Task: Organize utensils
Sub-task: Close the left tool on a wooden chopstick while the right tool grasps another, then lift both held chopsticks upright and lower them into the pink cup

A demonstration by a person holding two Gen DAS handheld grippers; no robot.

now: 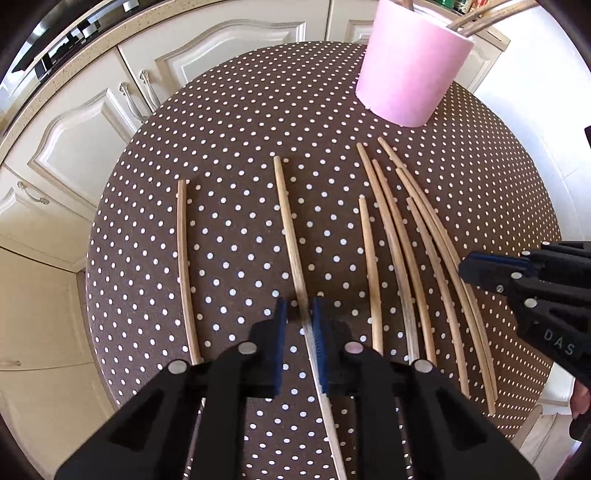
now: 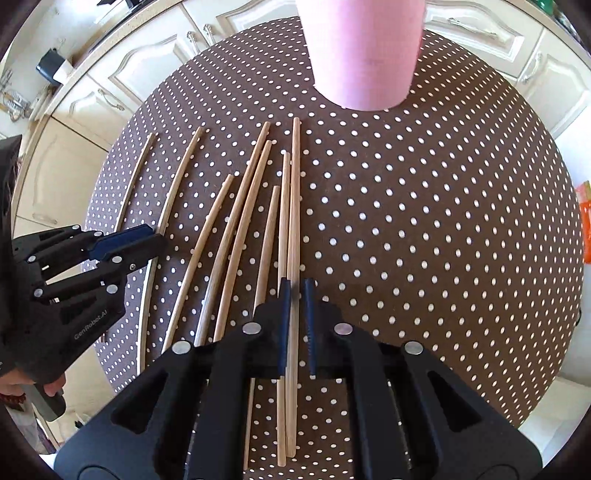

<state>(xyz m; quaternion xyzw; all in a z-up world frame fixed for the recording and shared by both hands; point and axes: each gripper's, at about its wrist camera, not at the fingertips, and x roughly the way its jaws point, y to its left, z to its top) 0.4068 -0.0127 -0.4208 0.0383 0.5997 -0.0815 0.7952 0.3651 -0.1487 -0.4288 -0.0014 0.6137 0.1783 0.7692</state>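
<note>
Several wooden chopsticks lie side by side on a brown polka-dot tablecloth [image 1: 229, 122]. My left gripper [image 1: 299, 308] points down over one chopstick [image 1: 288, 221]. That stick runs between its blue pads against the right one, with a gap at the left, so the gripper is open. My right gripper [image 2: 295, 291] hangs nearly closed over the rightmost chopstick [image 2: 295, 203], which shows through the narrow slit and lies flat on the cloth. The left wrist view shows the right gripper [image 1: 466, 267] above the right-hand cluster [image 1: 406, 240]. A pink cup [image 1: 410, 74] holding sticks [image 1: 484, 18] stands behind.
The pink cup [image 2: 364, 55] is at the round table's far edge. Cream cabinet doors [image 1: 74, 140] curve around the table's left and back. A lone chopstick [image 1: 183, 266] lies far left. Bare cloth [image 2: 443, 221] stretches right of the sticks. A hand [image 2: 22, 384] grips the left tool.
</note>
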